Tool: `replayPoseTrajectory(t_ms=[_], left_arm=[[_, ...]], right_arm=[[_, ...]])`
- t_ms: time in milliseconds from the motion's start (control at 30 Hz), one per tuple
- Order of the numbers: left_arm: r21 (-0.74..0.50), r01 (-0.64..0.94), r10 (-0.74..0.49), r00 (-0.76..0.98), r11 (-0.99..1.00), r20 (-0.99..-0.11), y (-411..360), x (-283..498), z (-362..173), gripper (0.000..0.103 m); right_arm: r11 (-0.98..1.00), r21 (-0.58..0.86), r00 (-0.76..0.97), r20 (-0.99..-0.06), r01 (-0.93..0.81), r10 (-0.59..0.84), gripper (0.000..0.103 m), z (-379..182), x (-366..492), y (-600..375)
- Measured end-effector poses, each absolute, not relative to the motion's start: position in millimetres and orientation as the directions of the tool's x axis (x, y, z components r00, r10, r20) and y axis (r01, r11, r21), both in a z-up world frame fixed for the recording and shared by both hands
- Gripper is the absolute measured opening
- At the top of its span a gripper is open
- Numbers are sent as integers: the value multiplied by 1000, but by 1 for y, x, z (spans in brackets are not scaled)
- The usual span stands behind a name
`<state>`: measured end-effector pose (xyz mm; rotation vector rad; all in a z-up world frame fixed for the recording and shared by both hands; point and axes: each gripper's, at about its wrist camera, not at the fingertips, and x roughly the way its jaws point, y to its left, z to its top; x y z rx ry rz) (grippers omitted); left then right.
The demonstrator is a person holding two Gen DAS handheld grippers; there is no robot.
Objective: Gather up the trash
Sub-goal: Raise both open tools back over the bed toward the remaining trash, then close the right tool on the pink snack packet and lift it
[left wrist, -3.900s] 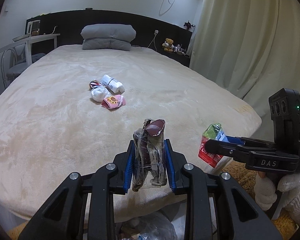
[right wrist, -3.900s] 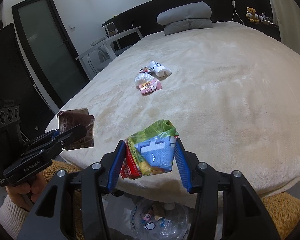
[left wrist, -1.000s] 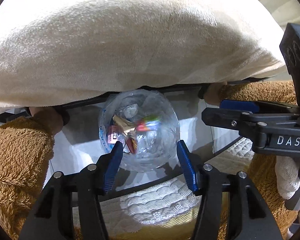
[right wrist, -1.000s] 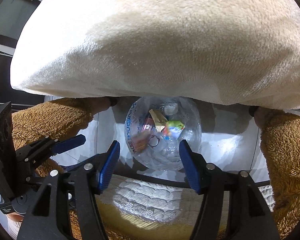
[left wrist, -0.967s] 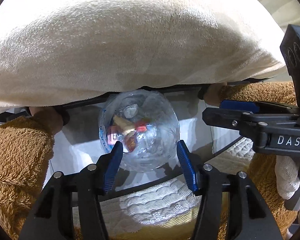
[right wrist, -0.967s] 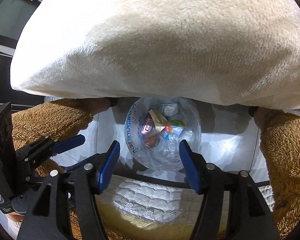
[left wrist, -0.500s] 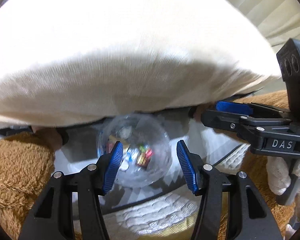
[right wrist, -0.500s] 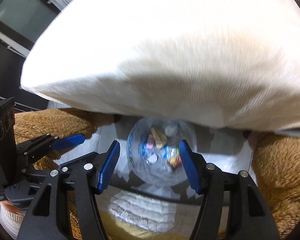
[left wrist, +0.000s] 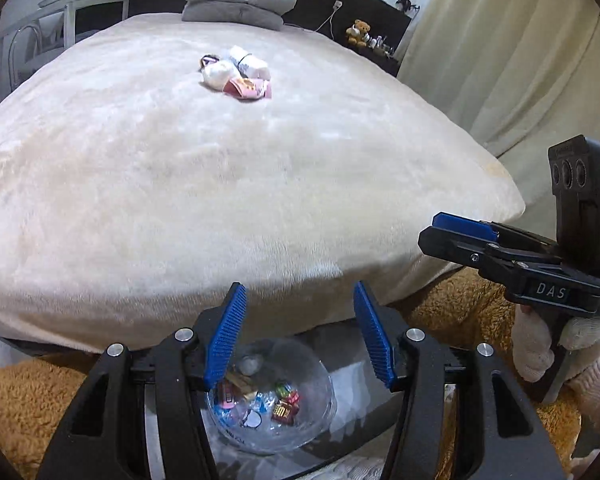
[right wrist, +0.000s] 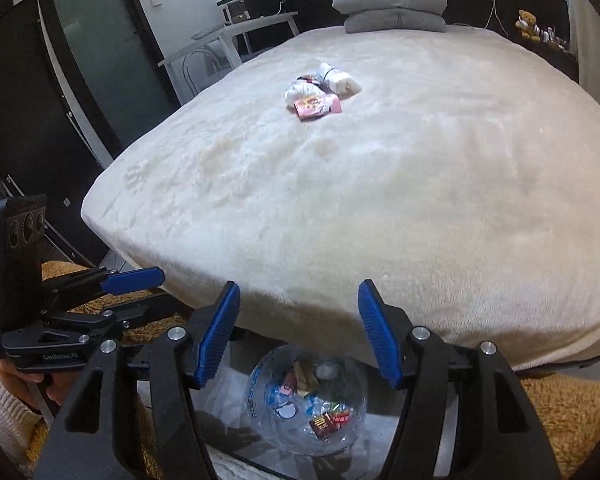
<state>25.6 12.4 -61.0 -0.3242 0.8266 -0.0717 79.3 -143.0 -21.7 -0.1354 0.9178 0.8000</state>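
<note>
- "DAS": white capitals on the black body of the right gripper (left wrist: 456, 236), seen from the left wrist camera.
- "GenRobot.AI": small white lettering, slightly blurred, on the black body of the left gripper (right wrist: 140, 280), seen from the right wrist camera.
- Blue print on the clear bin liner (right wrist: 256, 384): curved and distorted, not legible.
- Red wrapper (right wrist: 325, 424) inside it: yellow characters, possibly "XUE".

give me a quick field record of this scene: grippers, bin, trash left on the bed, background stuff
left gripper: open, nothing between its blue pads
right gripper: open, holds nothing
trash bag: clear, on the floor at the bed's foot, wrappers inside
bed: cream fleece cover
remaining trash: small cluster mid-bed, a pink packet and white crumpled pieces
pillows: grey, stacked at the headboard
teddy bear: on the shelf by the headboard
</note>
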Motion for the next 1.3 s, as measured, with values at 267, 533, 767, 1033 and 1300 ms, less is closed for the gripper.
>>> replayPoseTrajectory(t_ms=[267,533,767,1033,1300], left_arm=[[-287,-41,-160,750,957,-641,37,40,-22,55],[-289,-39,-144,797,957,-587,75,68,8,55],[-374,-79,-162,806,924,-570,112,103,12,60],[-389,-98,-150,815,916,-559,140,134,13,60],[-405,-130,-131,820,905,-557,163,154,9,77]], right_arm=[[708,180,411,-707,-683,576,78,2,117,-126],[698,189,397,-708,-691,584,97,-1,163,-96],[687,144,399,-722,-712,565,98,-12,194,-59],[684,159,377,-735,-712,563,98,-27,235,-22],[688,154,369,-750,-709,549,98,-43,263,10]])
